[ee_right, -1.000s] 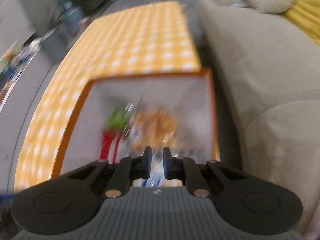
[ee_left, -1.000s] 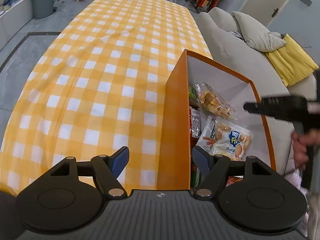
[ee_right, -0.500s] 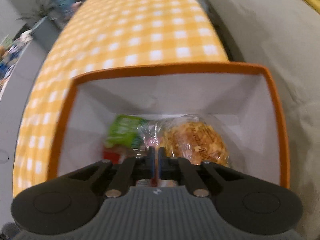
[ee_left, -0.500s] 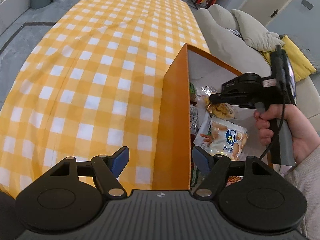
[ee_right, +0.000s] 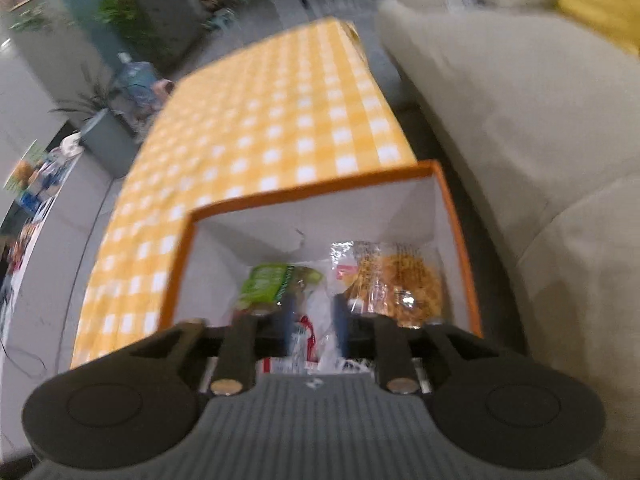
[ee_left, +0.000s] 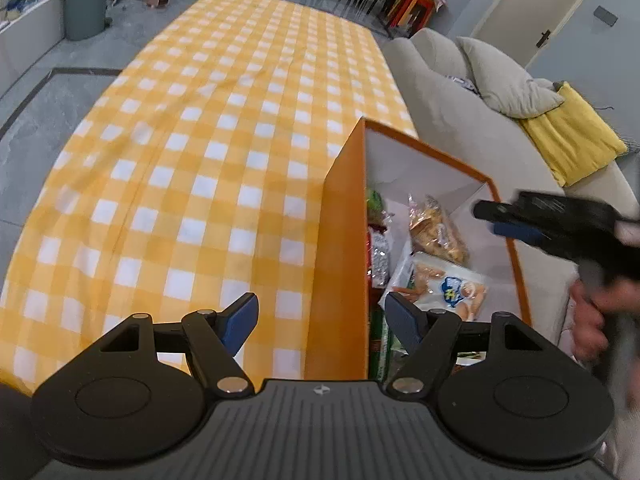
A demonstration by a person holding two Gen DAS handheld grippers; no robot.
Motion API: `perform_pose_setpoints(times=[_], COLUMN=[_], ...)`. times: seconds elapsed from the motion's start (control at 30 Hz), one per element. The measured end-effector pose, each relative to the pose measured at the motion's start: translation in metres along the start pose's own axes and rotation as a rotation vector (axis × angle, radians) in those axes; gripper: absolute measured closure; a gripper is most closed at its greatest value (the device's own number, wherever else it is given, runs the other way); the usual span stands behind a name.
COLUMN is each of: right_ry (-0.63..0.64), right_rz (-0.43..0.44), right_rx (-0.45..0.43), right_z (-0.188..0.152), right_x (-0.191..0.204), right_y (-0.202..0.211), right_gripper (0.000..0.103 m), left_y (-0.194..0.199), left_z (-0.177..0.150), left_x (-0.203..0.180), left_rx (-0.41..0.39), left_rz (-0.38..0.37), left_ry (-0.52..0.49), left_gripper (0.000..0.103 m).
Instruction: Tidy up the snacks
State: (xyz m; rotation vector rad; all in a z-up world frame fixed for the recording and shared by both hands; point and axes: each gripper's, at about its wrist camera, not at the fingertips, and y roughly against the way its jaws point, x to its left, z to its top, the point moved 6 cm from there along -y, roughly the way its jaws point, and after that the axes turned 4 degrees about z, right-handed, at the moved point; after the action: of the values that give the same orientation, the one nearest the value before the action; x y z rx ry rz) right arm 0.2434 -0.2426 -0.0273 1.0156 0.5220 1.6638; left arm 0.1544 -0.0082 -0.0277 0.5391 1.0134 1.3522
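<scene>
An orange box (ee_left: 344, 216) with white inner walls stands at the table's right edge and shows too in the right wrist view (ee_right: 304, 192). It holds several snack packs: a clear bag of golden snacks (ee_left: 438, 232) (ee_right: 396, 280), a white biscuit pack (ee_left: 448, 288), a green pack (ee_right: 268, 282). My left gripper (ee_left: 318, 318) is open and empty, its fingers either side of the box's left wall. My right gripper (ee_right: 312, 316) is open and empty above the box; it also shows in the left wrist view (ee_left: 496, 220).
The table carries a yellow checked cloth (ee_left: 208, 136). A grey sofa (ee_left: 448, 104) with a grey cushion and a yellow cushion (ee_left: 568, 140) stands right of the box. A grey bin (ee_left: 84, 4) and chairs stand on the floor beyond.
My right gripper has opened from shut and pulled back up and to the right above the box. The left gripper has barely moved.
</scene>
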Motion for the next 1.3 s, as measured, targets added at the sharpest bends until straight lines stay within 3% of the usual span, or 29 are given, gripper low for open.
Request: perform_pose_setpoints(times=[0.07, 0.1, 0.13, 0.17, 0.27, 0.37, 0.43, 0.5, 0.53, 0.63, 0.7, 0.83, 0.97, 1.07, 1.3], right_ry=[0.049, 0.068, 0.084, 0.099, 0.144, 0.124, 0.085, 0.080, 0.088, 0.071, 0.071, 0.106, 0.016, -0.030, -0.005], right_rz=[-0.021, -0.044, -0.074, -0.096, -0.137, -0.161, -0.201, -0.213, -0.190, -0.137, -0.131, -0.147, -0.185, -0.145, -0.187], right_rx=[-0.033, -0.044, -0.061, -0.083, -0.130, -0.108, -0.045, 0.047, 0.086, 0.123, 0.126, 0.146, 0.171, 0.183, 0.193], right_z=[-0.008, -0.012, -0.018, -0.022, -0.042, -0.064, -0.082, -0.100, -0.108, -0.124, -0.129, -0.134, -0.137, -0.140, -0.144], right_x=[0.009, 0.012, 0.015, 0.018, 0.025, 0.024, 0.020, 0.023, 0.025, 0.032, 0.037, 0.044, 0.035, 0.033, 0.031], right_y=[0.032, 0.047, 0.063, 0.076, 0.110, 0.121, 0.123, 0.120, 0.117, 0.117, 0.119, 0.125, 0.136, 0.141, 0.141], right_gripper=[0.037, 0.027, 0.009, 0.003, 0.003, 0.003, 0.003, 0.003, 0.003, 0.003, 0.003, 0.003, 0.003, 0.003, 0.003], left_y=[0.010, 0.017, 0.025, 0.033, 0.058, 0.077, 0.081, 0.087, 0.092, 0.097, 0.093, 0.079, 0.071, 0.069, 0.061], left_z=[0.001, 0.002, 0.002, 0.003, 0.004, 0.002, -0.004, -0.007, -0.008, -0.014, -0.020, -0.035, -0.046, -0.051, -0.056], left_x=[-0.004, -0.007, -0.010, -0.014, -0.024, -0.032, -0.043, -0.051, -0.054, -0.059, -0.063, -0.072, -0.081, -0.084, -0.087], left_rx=[-0.018, -0.026, -0.038, -0.055, -0.115, -0.152, -0.073, -0.075, -0.089, -0.076, -0.048, 0.004, 0.022, 0.031, 0.060], left_rz=[0.006, 0.008, -0.003, -0.020, -0.043, 0.029, 0.128, 0.177, 0.189, 0.167, 0.155, 0.170, 0.200, 0.197, 0.195], left_ry=[-0.013, -0.018, -0.023, -0.030, -0.047, -0.077, -0.177, -0.213, -0.186, -0.127, -0.145, -0.170, -0.222, -0.213, -0.213], left_gripper=[0.018, 0.018, 0.018, 0.013, 0.005, 0.004, 0.004, 0.004, 0.004, 0.004, 0.004, 0.004, 0.005, 0.005, 0.005])
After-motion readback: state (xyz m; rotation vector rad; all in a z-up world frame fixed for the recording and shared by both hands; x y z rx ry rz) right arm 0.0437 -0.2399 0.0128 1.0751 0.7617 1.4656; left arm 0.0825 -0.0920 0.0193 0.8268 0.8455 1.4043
